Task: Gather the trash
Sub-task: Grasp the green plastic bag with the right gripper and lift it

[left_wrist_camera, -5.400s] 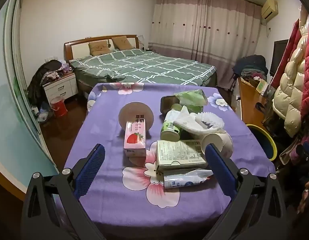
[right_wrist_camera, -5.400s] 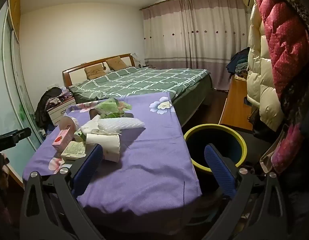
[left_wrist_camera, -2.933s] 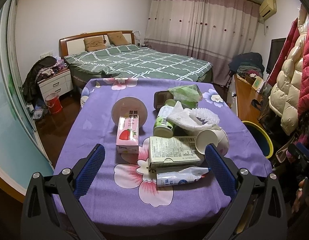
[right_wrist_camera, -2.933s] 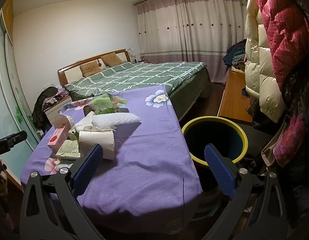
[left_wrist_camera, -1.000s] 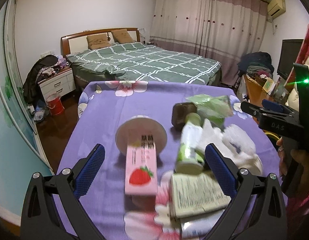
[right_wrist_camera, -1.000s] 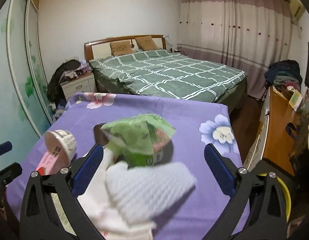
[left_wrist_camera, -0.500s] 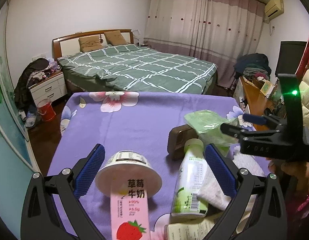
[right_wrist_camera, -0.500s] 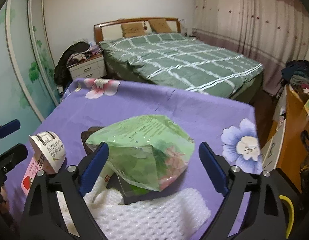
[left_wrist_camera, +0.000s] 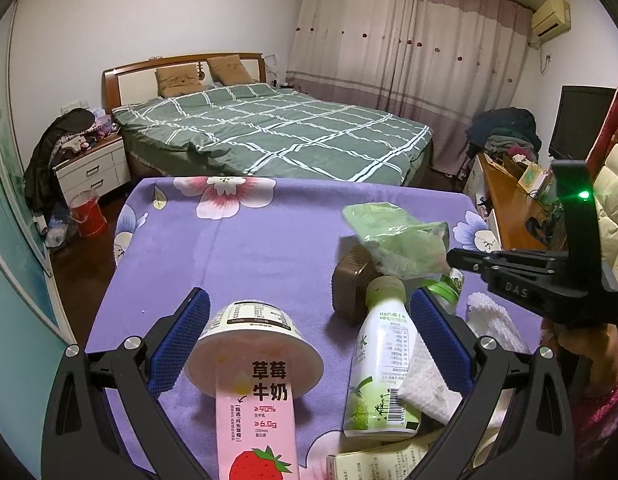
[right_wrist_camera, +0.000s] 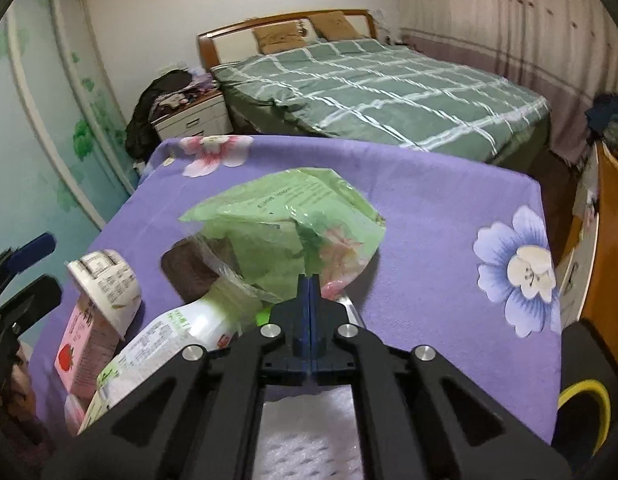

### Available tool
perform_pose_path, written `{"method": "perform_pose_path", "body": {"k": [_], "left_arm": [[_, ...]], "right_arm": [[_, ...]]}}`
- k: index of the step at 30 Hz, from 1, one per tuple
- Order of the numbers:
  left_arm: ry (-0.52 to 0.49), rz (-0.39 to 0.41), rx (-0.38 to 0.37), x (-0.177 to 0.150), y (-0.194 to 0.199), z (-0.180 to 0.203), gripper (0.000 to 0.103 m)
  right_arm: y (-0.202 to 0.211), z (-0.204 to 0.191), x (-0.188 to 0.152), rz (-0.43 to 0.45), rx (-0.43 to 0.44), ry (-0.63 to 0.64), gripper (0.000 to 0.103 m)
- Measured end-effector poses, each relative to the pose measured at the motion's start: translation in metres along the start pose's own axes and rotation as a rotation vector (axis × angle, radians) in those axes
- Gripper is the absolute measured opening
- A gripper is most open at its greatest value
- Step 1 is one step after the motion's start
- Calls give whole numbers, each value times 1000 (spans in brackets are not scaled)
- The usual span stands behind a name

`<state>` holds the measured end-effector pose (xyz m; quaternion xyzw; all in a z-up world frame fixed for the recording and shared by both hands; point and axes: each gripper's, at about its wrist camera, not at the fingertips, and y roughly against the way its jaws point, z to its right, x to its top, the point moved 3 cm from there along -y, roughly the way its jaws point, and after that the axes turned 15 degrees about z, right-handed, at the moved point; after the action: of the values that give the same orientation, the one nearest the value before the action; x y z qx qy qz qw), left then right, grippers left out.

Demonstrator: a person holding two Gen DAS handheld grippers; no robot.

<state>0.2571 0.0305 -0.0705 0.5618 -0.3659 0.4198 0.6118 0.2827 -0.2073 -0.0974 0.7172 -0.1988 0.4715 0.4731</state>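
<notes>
The left gripper (left_wrist_camera: 305, 332) hangs over the purple flowered tablecloth (left_wrist_camera: 261, 248) with its blue pads spread wide, the white paper cup (left_wrist_camera: 253, 346) and pink strawberry milk carton (left_wrist_camera: 256, 420) lying between them. A green-labelled bottle (left_wrist_camera: 379, 368) lies by the right pad, beside white foam wrap (left_wrist_camera: 489, 324). At the right, the right gripper (left_wrist_camera: 455, 258) meets the green plastic bag (left_wrist_camera: 393, 240).

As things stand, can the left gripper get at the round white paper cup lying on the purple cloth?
Probably yes. The left gripper is open, and the round white paper cup lies between its blue pads. Only the pink strawberry milk carton leans against the cup's mouth and might get nudged.
</notes>
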Motion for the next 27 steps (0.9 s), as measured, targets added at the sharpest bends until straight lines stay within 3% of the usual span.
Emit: {"method": "perform_pose_path", "body": {"k": [1,2,4,8,12,13,15,16,17,23,27], "left_arm": [[1,1,-2,0,0,-1,99],[3,3,-4,0,1,-1,99],[7,6,-7,1,3,-1,99],[12,7,-15,0,2,-2,99],[20,6,-21,0,3,-4,99],[22,6,-22,1,3,-4,99],[24,7,-23,1,4,-6,99],[26,7,-23,1,4,-6,99],[29,7,-23,0,4,-6,99],[24,6,-26,1,5,-4,99],[24,16,-26,4,8,-4,99]], "right_arm": [[3,0,4,20,-3,4,11],[7,0,8,40,-7,9,38],[11,0,17,82,-15,30,60],[-12,-11,26,31,34,78,69],[-39,-16,17,-71,73,84,71],[-42,-16,14,-89,80,79,70],[-49,-14,9,-123,88,58,43],[-52,-13,6,-140,92,40,18],[-53,-10,5,-149,93,22,4],[-43,-2,11,-108,70,-10,0],[-30,-12,22,-61,93,34,1]]}}
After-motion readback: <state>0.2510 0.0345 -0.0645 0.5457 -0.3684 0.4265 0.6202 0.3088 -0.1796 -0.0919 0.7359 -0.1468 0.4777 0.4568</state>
